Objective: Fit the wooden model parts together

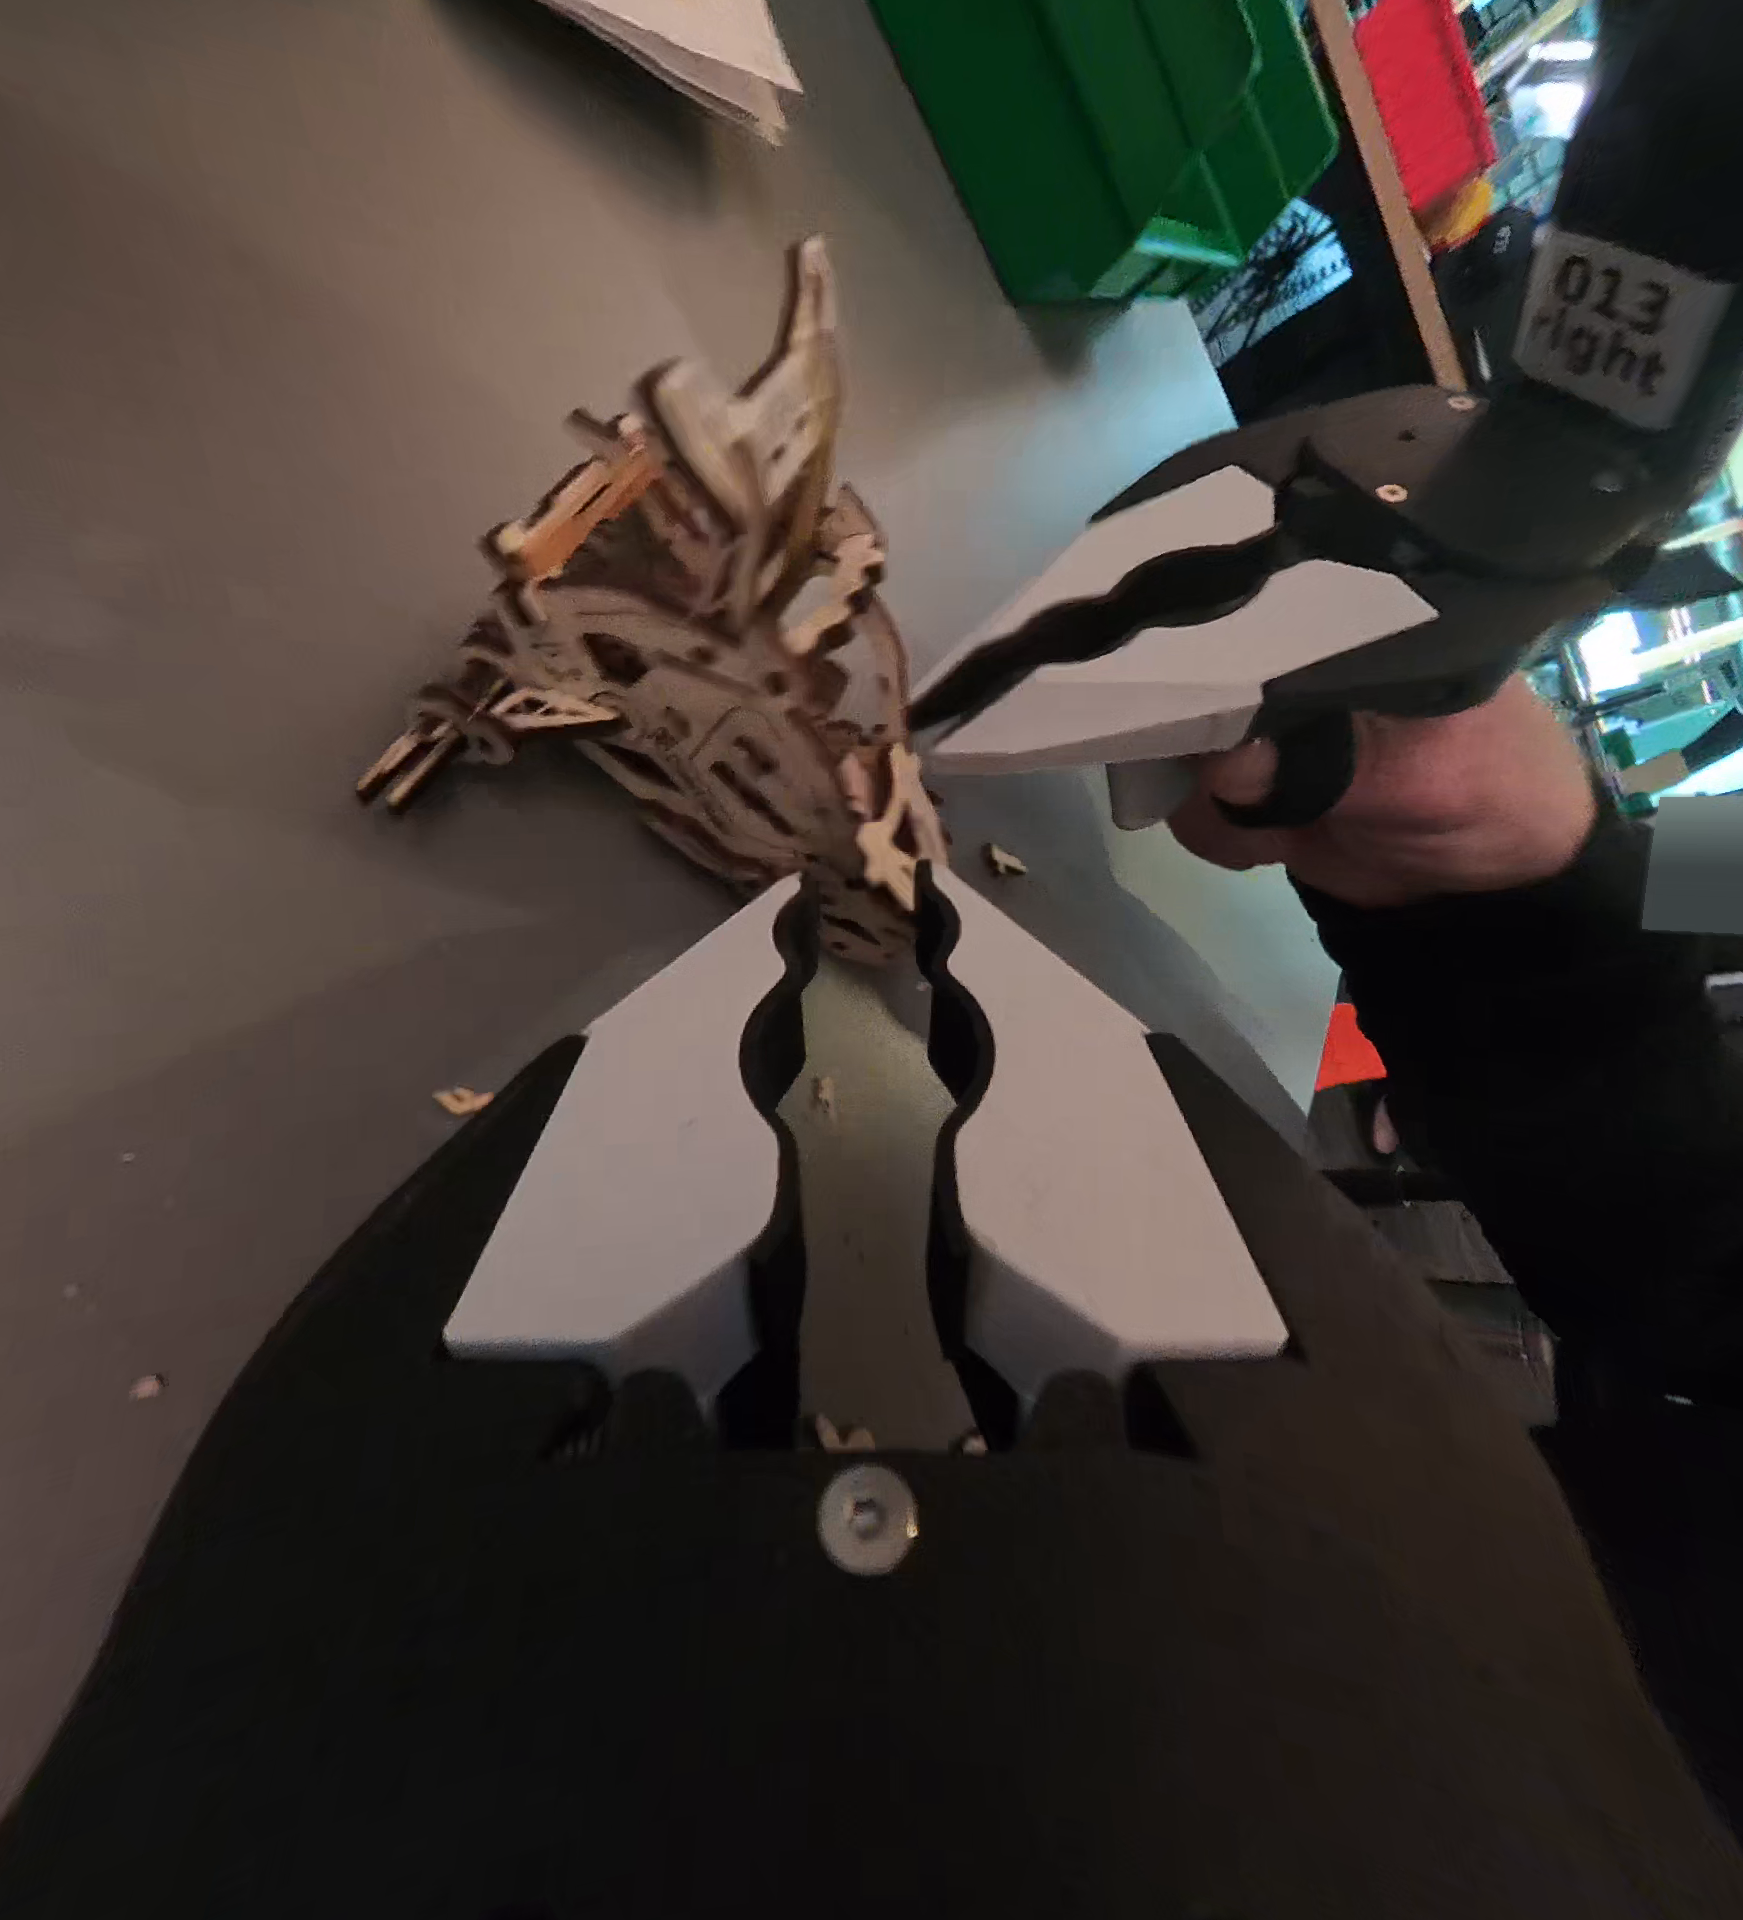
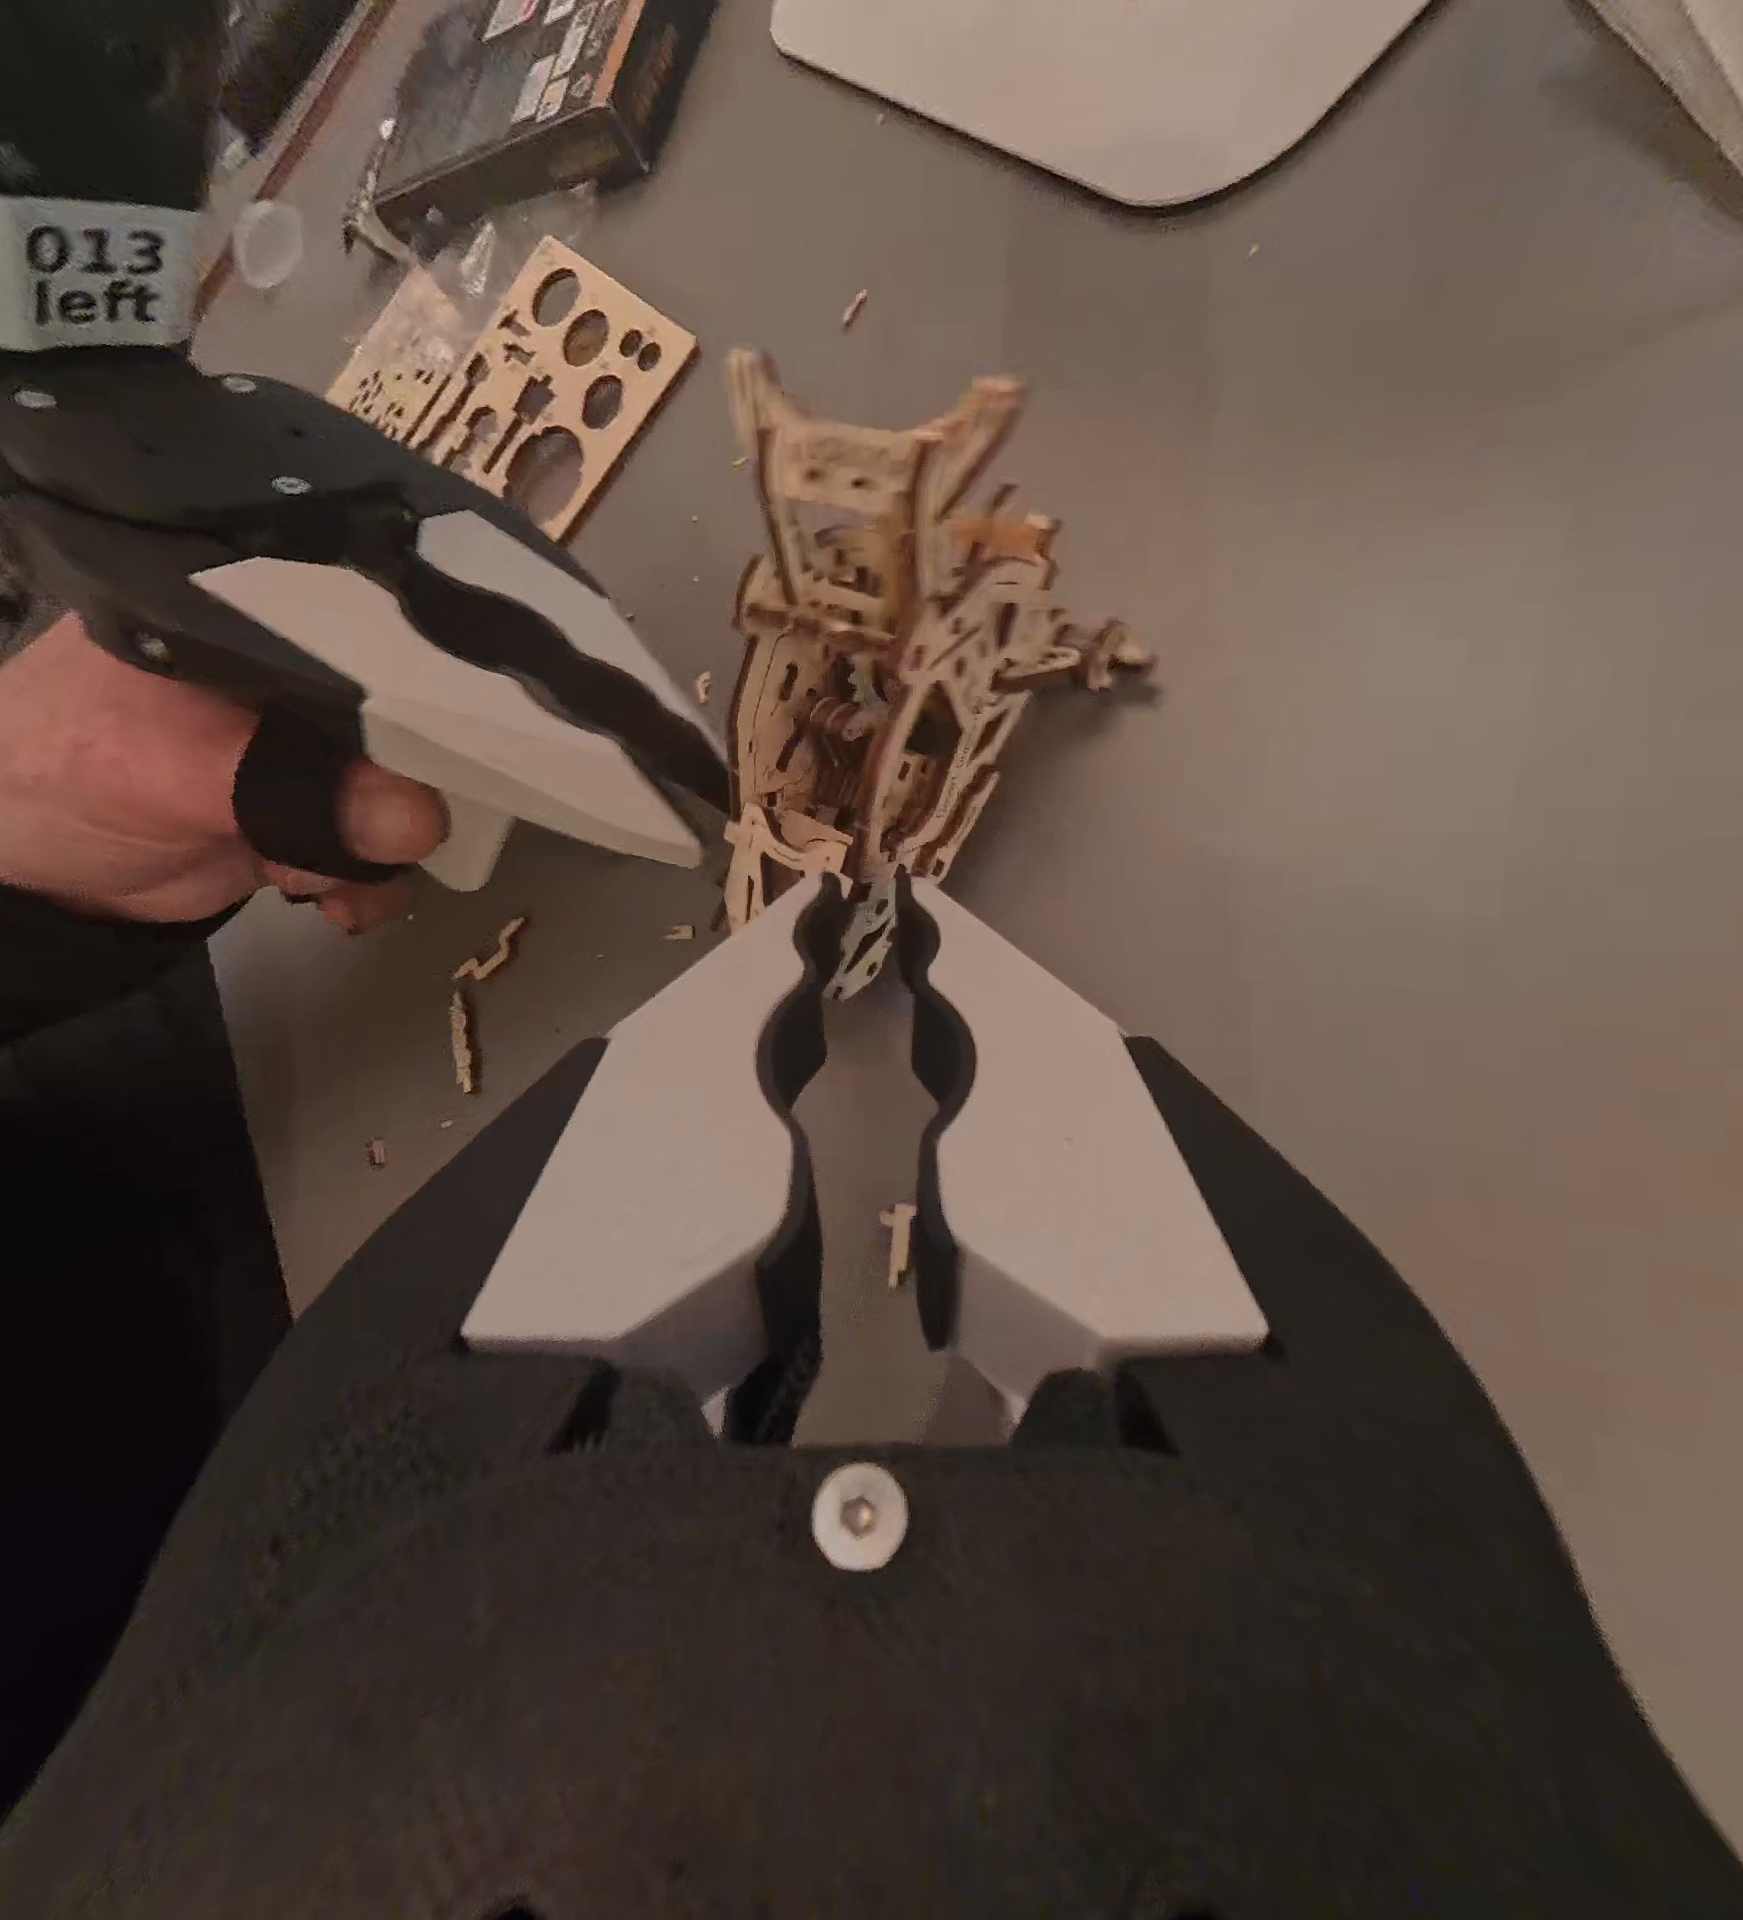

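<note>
The wooden model (image 1: pixel 701 665) stands on the grey desk (image 1: pixel 171 520). The left tongs (image 1: pixel 862 899) clench its lower edge, and the right tongs (image 2: pixel 862 899) clench a small wooden part at its base. Wood scraps (image 2: pixel 467 1023) lie nearby.

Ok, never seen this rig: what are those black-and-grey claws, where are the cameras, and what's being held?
They are hand-held grippers, one in each of a person's hands. Each picture comes from a camera on one gripper, looking along its fingers. The left gripper and the right gripper both pinch the near end of a wooden model on the grey table. Around it lie wood scraps, a punched-out sheet and a dark box. Each view also shows the other gripper from the side.
</note>
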Tool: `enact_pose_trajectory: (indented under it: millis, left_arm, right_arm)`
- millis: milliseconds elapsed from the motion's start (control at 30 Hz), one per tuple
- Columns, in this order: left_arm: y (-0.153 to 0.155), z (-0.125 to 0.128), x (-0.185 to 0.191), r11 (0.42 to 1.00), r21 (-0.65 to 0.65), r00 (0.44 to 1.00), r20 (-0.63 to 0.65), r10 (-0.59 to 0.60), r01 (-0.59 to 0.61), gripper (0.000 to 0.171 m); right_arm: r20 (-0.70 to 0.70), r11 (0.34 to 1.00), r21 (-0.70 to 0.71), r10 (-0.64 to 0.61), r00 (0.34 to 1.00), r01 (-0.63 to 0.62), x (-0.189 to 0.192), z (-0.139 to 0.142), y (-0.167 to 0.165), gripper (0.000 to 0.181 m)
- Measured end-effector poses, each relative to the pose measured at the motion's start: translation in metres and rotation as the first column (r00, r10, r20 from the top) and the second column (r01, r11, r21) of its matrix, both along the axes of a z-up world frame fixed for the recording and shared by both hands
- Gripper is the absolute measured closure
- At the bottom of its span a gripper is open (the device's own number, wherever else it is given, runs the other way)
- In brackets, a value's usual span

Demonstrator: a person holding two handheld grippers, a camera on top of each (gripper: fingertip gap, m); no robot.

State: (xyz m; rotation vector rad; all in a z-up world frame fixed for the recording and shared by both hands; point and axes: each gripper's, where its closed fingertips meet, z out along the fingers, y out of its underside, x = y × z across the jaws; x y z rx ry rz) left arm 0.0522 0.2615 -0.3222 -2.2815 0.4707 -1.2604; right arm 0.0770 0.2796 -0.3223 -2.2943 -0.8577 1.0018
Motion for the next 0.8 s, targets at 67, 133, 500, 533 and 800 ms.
enact_pose_trajectory:
  millis: [67, 133, 500, 533, 800]
  left_arm:
    - [-0.004, 0.003, 0.001, 0.999, 0.037, 1.0, -0.016, 0.002, -0.002, 0.152]
    - [-0.007, 0.002, 0.006, 0.998, 0.063, 0.999, -0.035, 0.003, -0.001, 0.15]
    - [0.003, -0.004, 0.008, 0.992, 0.101, 0.994, -0.07, 0.083, -0.076, 0.151]
    - [0.003, -0.003, 0.006, 0.99, 0.118, 0.993, -0.079, 0.09, -0.08, 0.151]
    - [0.001, -0.007, 0.006, 0.991, 0.121, 0.994, -0.092, 0.06, -0.049, 0.15]
  right_arm:
    - [0.011, 1.0, 0.011, -0.015, 1.0, 0.015, 0.006, 0.001, -0.001, 0.167]
    - [-0.003, 1.0, 0.024, -0.007, 1.0, 0.007, 0.005, 0.003, -0.002, 0.167]
    - [-0.011, 1.0, 0.013, -0.004, 1.0, 0.004, 0.009, -0.006, 0.009, 0.172]
    - [-0.03, 1.0, 0.015, -0.008, 1.0, 0.009, 0.012, -0.002, 0.009, 0.171]
    - [0.028, 0.998, 0.043, 0.04, 0.999, -0.042, 0.004, -0.009, 0.0, 0.164]
